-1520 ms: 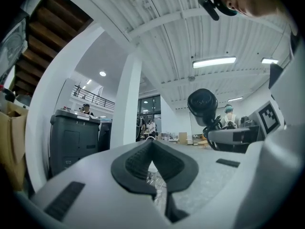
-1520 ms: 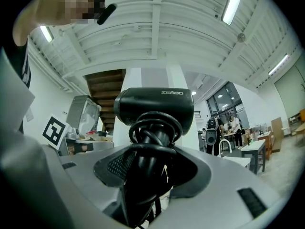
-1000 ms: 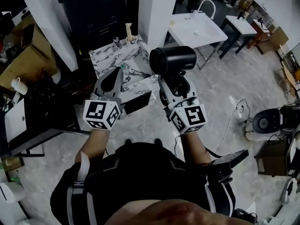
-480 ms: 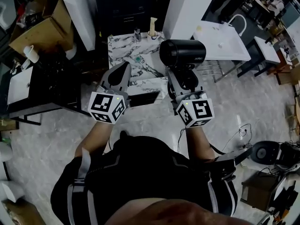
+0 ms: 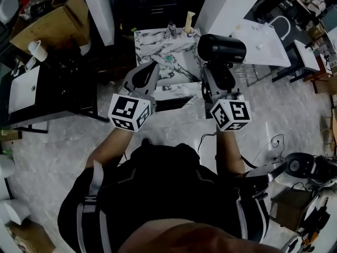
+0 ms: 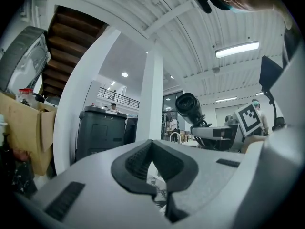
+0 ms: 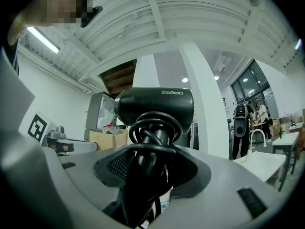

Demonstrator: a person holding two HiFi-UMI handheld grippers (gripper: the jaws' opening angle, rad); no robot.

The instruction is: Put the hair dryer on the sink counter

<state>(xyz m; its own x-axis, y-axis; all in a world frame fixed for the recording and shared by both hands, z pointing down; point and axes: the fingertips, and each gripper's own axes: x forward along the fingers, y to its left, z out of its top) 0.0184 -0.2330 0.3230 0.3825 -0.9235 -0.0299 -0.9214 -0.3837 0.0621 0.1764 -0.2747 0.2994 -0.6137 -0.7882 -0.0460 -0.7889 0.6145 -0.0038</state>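
Note:
A black hair dryer (image 5: 221,49) stands upright in my right gripper (image 5: 216,78), which is shut on its handle with the cord coiled round it. In the right gripper view the dryer (image 7: 155,106) fills the middle above the gripper (image 7: 147,168). The marble-patterned sink counter (image 5: 152,42) lies on the far side of both grippers, below the dryer. My left gripper (image 5: 151,69) is held beside it to the left, shut and holding nothing. From the left gripper view its pads meet at the gripper (image 6: 155,175), and the dryer (image 6: 187,106) shows to the right.
A pale cup (image 5: 188,22) and a small bottle (image 5: 171,30) stand at the counter's far edge. A white basin table (image 5: 263,44) is to the right, a white pillar (image 5: 226,4) behind, a dark table (image 5: 58,88) and a cardboard box (image 5: 50,25) to the left.
The marble counter has come closer and now lies straight ahead of both grippers. The hair dryer stays upright in the right gripper. The left gripper remains shut.

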